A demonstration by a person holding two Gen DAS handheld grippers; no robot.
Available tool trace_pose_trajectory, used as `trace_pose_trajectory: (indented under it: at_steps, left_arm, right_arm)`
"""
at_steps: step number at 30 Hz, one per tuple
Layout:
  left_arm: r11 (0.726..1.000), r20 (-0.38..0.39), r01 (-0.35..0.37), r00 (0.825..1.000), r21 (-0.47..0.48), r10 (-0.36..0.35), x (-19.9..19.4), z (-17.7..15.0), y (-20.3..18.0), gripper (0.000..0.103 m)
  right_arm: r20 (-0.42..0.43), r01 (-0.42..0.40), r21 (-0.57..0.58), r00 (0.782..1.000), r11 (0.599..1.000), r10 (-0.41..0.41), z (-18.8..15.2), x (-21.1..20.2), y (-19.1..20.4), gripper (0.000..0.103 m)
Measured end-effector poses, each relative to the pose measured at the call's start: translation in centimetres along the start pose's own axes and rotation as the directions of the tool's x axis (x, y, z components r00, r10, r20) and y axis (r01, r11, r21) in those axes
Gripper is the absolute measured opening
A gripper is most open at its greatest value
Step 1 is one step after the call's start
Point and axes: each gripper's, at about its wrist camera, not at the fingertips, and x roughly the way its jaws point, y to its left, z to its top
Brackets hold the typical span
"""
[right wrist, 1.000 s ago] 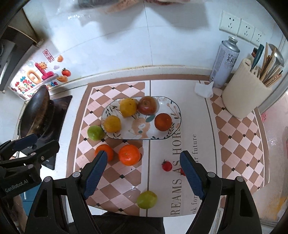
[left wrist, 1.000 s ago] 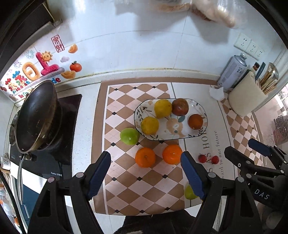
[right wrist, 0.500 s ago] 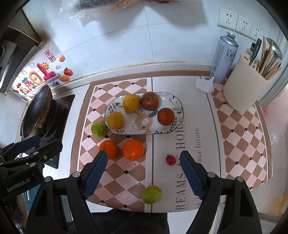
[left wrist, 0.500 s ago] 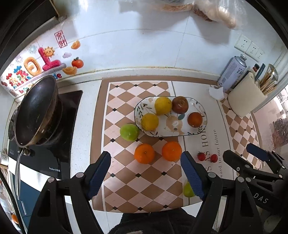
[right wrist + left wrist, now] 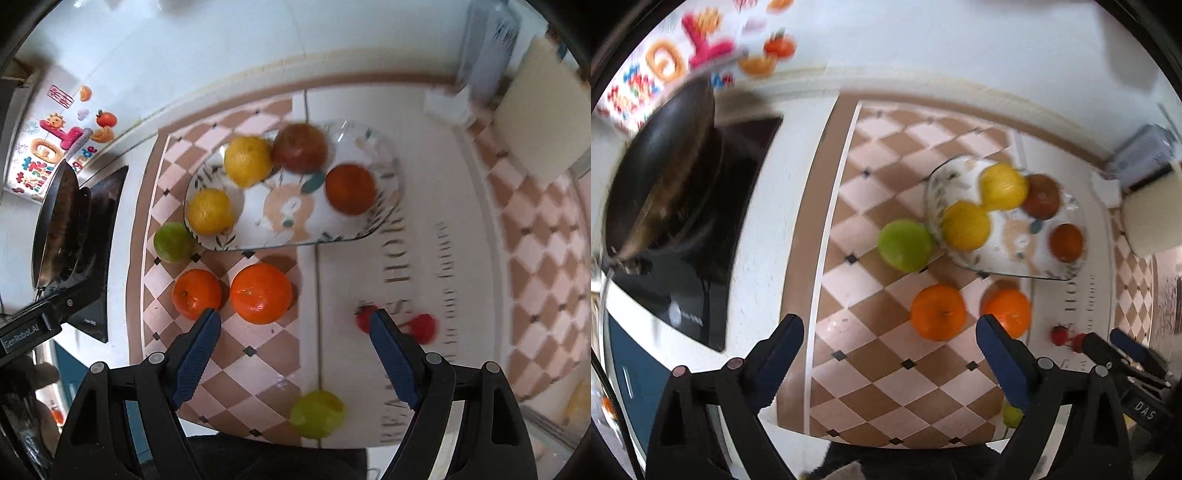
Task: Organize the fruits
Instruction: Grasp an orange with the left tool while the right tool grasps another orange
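A dark frying pan (image 5: 661, 173) sits on a black cooktop (image 5: 701, 280) at the left end of the white table (image 5: 768, 236), beside a brown-and-cream checkered mat (image 5: 258, 354) printed with lettering. Colourful cartoon stickers (image 5: 55, 144) decorate the tiled wall (image 5: 207, 48) behind the pan. At the far right, a blurred metal spray can (image 5: 487, 40) stands just beside a cream utensil holder (image 5: 535, 107), with a crumpled white tissue (image 5: 448, 105) lying in front of the can.

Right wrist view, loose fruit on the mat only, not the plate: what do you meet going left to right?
Green fruit beside the plate → smaller orange → bigger orange → green fruit at the near edge → two small red fruits.
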Motion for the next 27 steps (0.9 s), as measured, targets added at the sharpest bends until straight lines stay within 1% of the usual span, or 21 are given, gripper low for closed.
trace_pose_trajectory:
  at_steps: [1, 3, 4, 6, 8, 10, 12, 13, 14, 15, 18, 21, 22, 27]
  left_arm:
    - [1.0, -0.035, 0.015, 0.999, -0.023, -0.016, 1.0, 0.1, 0.4, 0.096]
    - [0.995, -0.098, 0.061, 0.993, -0.079, -0.069, 2.8, 0.2, 1.2, 0.096]
    - [0.99, -0.123, 0.087, 0.987, -0.111, -0.101, 3.6, 0.2, 1.6, 0.096]
    - [0.982, -0.153, 0.114, 0.979, -0.153, -0.137, 4.7, 0.2, 1.9, 0.096]
    - [0.975, -0.176, 0.13, 0.971, -0.183, -0.162, 5.6, 0.1, 1.9, 0.096]
    - [0.974, -0.196, 0.123, 0.967, -0.192, -0.161, 6.4, 0.2, 1.8, 0.096]
    - [0.974, -0.211, 0.116, 0.965, -0.194, -0.157, 7.1, 0.3, 1.6, 0.095]
    - [0.975, -0.22, 0.11, 0.964, -0.192, -0.152, 7.6, 0.4, 1.4, 0.095]
    - [0.976, -0.227, 0.109, 0.962, -0.19, -0.152, 7.8, 0.4, 1.3, 0.095]
    - [0.977, -0.234, 0.108, 0.96, -0.185, -0.151, 8.2, 0.5, 1.0, 0.095]
    - [0.983, -0.237, 0.096, 0.963, -0.158, -0.132, 9.0, 0.8, -0.2, 0.095]
    - [0.993, -0.248, 0.084, 0.963, -0.079, -0.101, 10.1, 1.0, -2.1, 0.095]
    - [0.996, -0.252, 0.081, 0.963, -0.048, -0.091, 10.6, 1.0, -2.9, 0.095]
    - [0.995, -0.26, 0.072, 0.964, 0.068, -0.052, 12.2, 1.0, -5.8, 0.095]
  right_arm:
    - [-0.02, -0.022, 0.003, 1.0, 1.0, 0.022, 0.3, 1.1, 0.1, 0.085]
    - [-0.053, -0.056, 0.008, 0.997, 0.998, 0.056, 0.7, 3.3, 0.4, 0.085]
    - [-0.07, -0.066, 0.004, 0.995, 0.998, 0.066, 0.9, 4.4, 0.7, 0.085]
    - [-0.088, -0.073, -0.014, 0.994, 0.997, 0.071, 1.3, 6.8, 1.6, 0.084]
    - [-0.105, -0.061, -0.04, 0.993, 0.997, 0.057, 1.5, 8.5, 2.4, 0.084]
    - [-0.117, -0.056, -0.087, 0.992, 0.995, 0.046, 1.5, 10.1, 3.5, 0.084]
    - [-0.134, -0.021, -0.15, 0.991, 0.989, 0.001, 1.3, 11.8, 4.5, 0.072]
    - [-0.132, 0.003, -0.172, 0.991, 0.985, -0.026, 1.1, 12.2, 4.8, 0.068]
    - [-0.122, 0.017, -0.194, 0.992, 0.981, -0.042, 0.9, 12.4, 5.0, 0.068]
    - [-0.112, 0.017, -0.206, 0.993, 0.978, -0.041, 0.7, 12.3, 5.0, 0.068]
    - [-0.125, 0.042, -0.215, 0.99, 0.976, -0.07, -0.3, 12.2, 4.4, 0.068]
    - [-0.141, 0.049, -0.204, 0.987, 0.978, -0.079, -1.6, 11.9, 2.9, 0.068]
    - [-0.146, 0.034, -0.185, 0.987, 0.982, -0.062, -2.1, 11.6, 2.3, 0.068]
    - [-0.168, 0.019, -0.119, 0.985, 0.993, -0.039, -3.0, 11.4, 0.3, 0.068]
